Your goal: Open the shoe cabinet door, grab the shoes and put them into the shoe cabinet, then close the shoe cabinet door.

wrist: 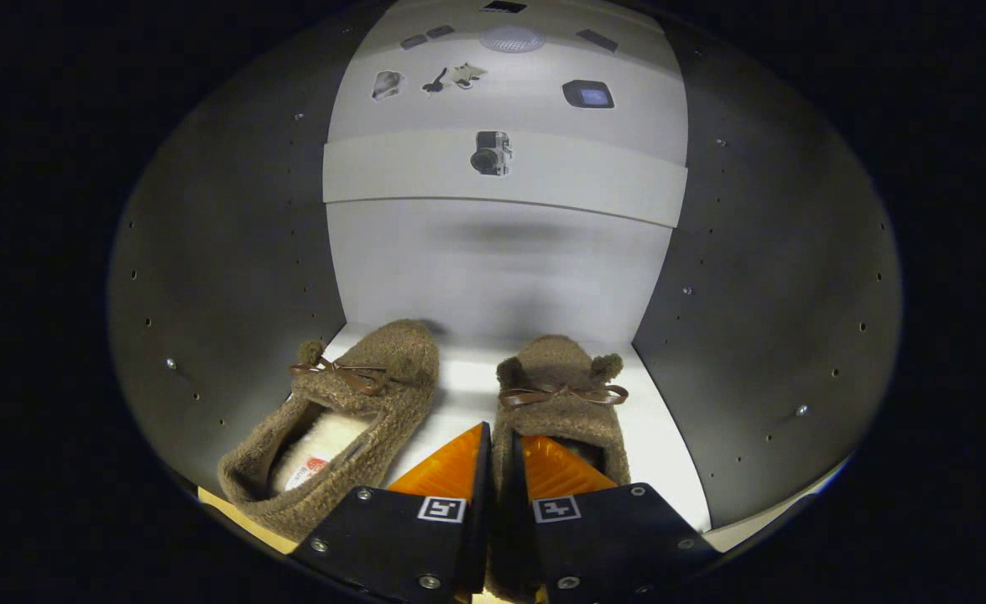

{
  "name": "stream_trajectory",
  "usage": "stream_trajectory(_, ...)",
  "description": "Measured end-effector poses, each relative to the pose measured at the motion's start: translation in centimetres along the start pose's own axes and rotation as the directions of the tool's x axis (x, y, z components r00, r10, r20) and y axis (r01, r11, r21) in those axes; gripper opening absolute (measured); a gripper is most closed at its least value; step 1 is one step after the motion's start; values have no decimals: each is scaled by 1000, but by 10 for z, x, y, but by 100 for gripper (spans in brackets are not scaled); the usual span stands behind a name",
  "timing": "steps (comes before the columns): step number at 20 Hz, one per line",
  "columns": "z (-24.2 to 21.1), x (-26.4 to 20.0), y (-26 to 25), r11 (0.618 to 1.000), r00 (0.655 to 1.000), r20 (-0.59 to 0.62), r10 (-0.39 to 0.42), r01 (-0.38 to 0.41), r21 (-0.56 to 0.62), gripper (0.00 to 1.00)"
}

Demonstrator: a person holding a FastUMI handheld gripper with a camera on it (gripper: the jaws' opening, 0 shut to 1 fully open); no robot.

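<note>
Two brown fuzzy slippers with small brown bows stand side by side on the white floor (463, 394) inside the shoe cabinet, toes toward the back wall. The left slipper (350, 411) lies free, angled a little, its pale lining showing. My gripper (501, 436) is shut on the right slipper (560, 390): one finger is outside its left side wall, the other is inside the opening, and the wall is pinched between them. The heel of this slipper is hidden under the gripper body.
Dark side panels (241, 277) (761, 302) with rows of small holes close the compartment in on both sides. The pale back wall (493, 268) rises behind the slippers, crossed higher up by a shelf edge (501, 172) with small pictures.
</note>
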State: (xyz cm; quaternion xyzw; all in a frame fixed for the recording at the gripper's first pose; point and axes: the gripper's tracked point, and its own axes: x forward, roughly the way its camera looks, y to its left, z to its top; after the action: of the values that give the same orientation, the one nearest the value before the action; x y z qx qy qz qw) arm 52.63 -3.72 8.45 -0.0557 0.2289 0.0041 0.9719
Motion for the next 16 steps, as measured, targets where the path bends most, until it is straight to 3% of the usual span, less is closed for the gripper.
stream_trajectory(8, 10, -53, 2, 1000, 998, 63, -26, 26, 1, 16)
stream_trajectory(16, 6, -183, 17, 999, 979, 196, -50, 52, -5, 16)
